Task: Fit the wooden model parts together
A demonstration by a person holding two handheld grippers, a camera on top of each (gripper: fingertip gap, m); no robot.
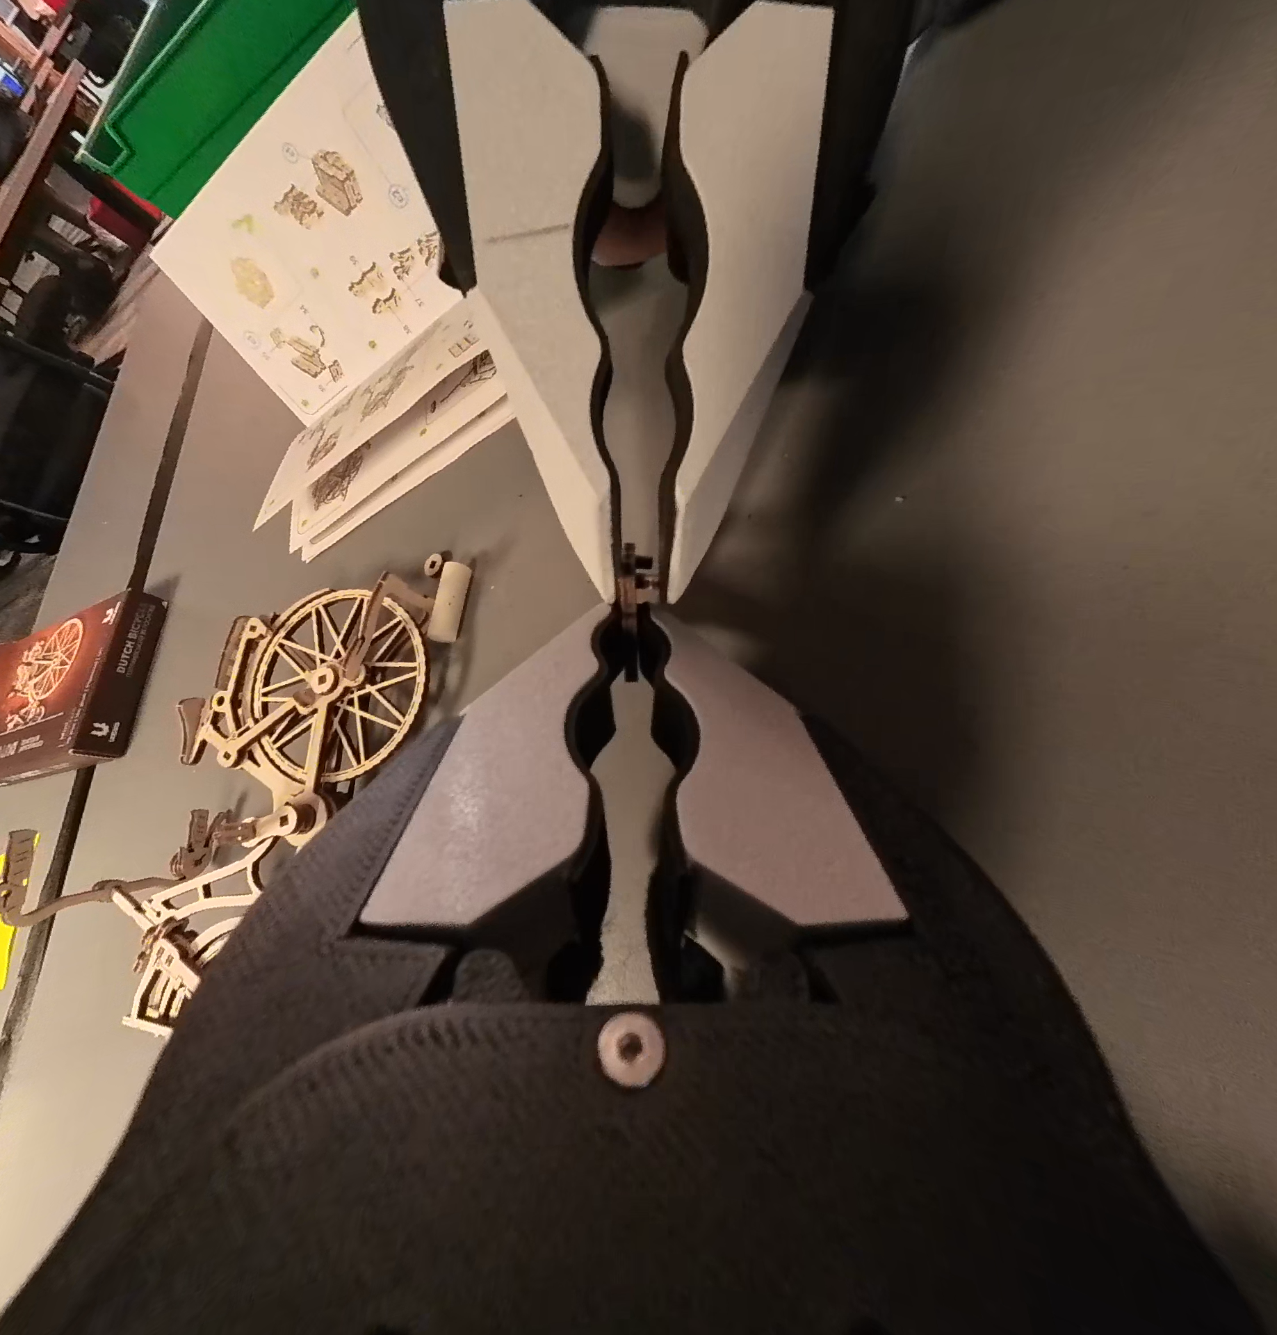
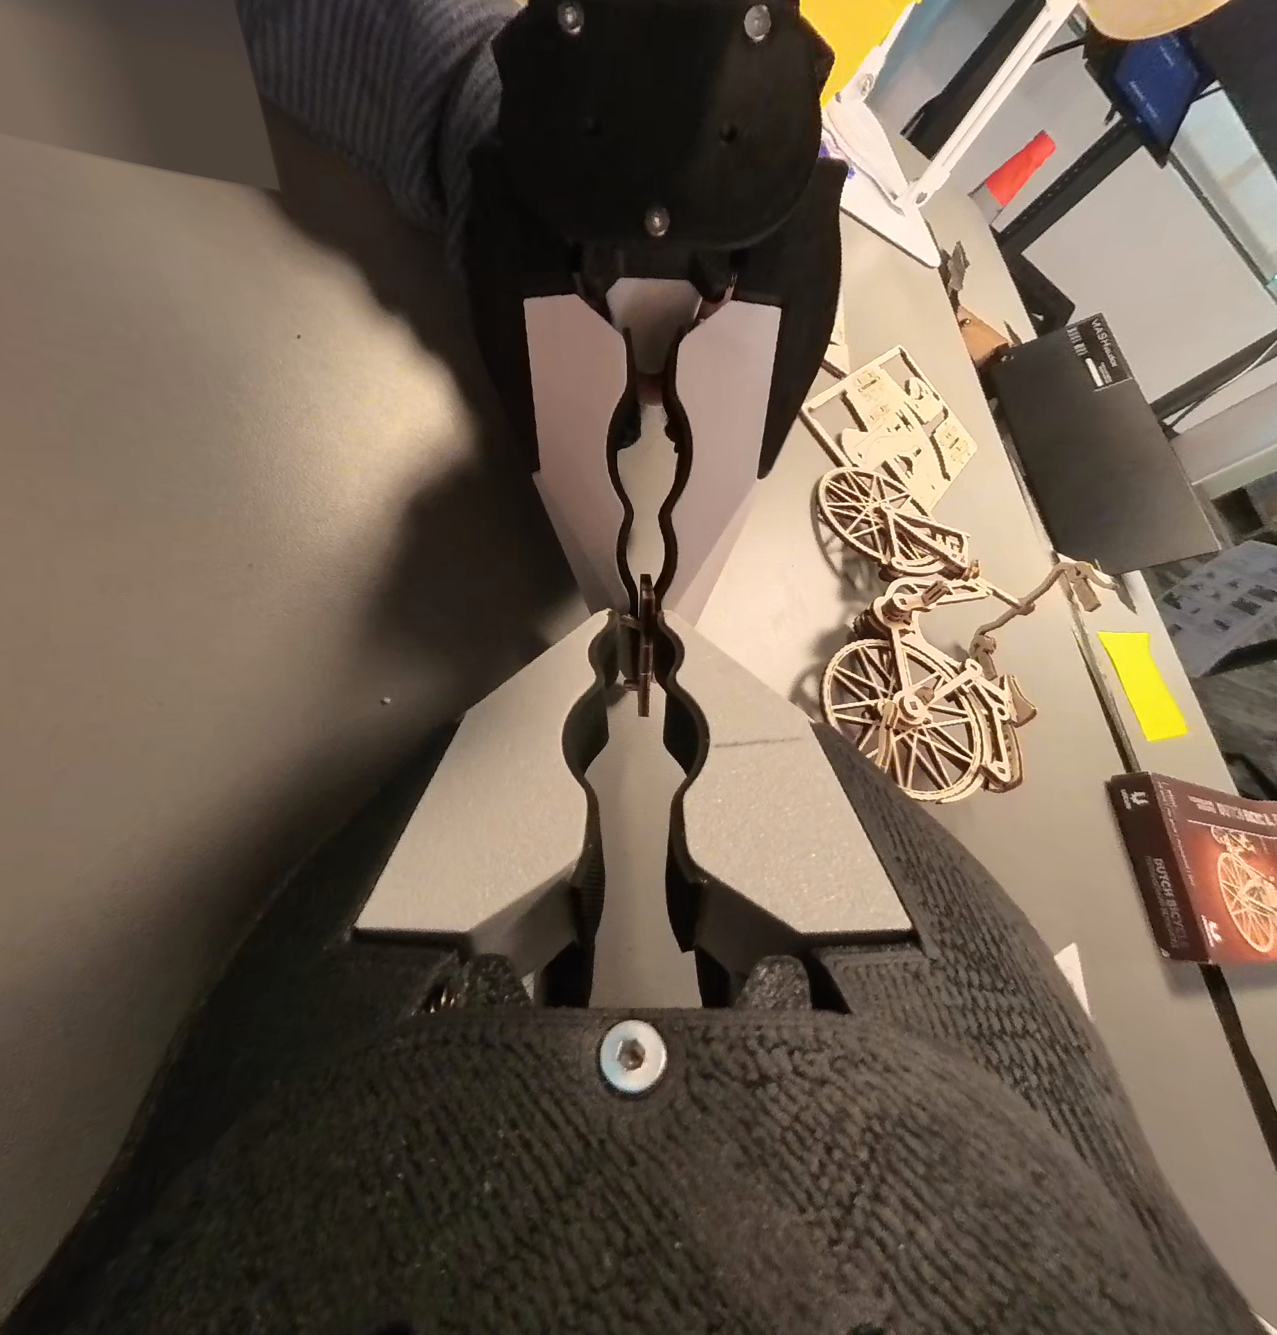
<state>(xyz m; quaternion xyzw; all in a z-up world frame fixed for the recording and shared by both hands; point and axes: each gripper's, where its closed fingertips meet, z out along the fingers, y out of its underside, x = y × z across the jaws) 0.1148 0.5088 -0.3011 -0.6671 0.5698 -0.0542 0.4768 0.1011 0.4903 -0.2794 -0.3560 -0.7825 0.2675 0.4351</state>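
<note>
1. Position: the left gripper (image 1: 632, 636) and the right gripper (image 2: 635, 650) meet tip to tip above the grey desk (image 1: 1054, 433), well clear of its surface.

2. Left gripper state: its fingers are pressed together on a small dark wooden part (image 1: 629, 621), a thin flat piece seen edge-on.

3. Right gripper state: its fingers are likewise pinching a thin wooden piece (image 2: 642, 650) at the tips. The two pieces overlap at the junction – whether they are already seated in one another cannot be told from either view.

4. Surroundings: the partly built wooden bicycle (image 1: 310, 693) lies flat toward one edge of the desk, beside the dark kit box (image 1: 65, 686). The instruction sheets (image 1: 375, 303) lie farther along that edge, near the green bin (image 1: 209, 108). A laser-cut parts sheet (image 2: 888, 419) lies beyond the bicycle in the right wrist view.

5. Judged step: joining two small parts in mid-air before they go onto the bicycle.

6. Risks:
   - Misalignment. Both pieces are thin and held only at the tips; a slight twist of either gripper is likely to jam the tab instead of seating it.
   - Breakage. Pushing harder against a jammed joint may snap the thin wood.
   - Slip. A small contact area means a part can pivot or drop to the desk – recovery of so flat a piece would be awkward.
</note>
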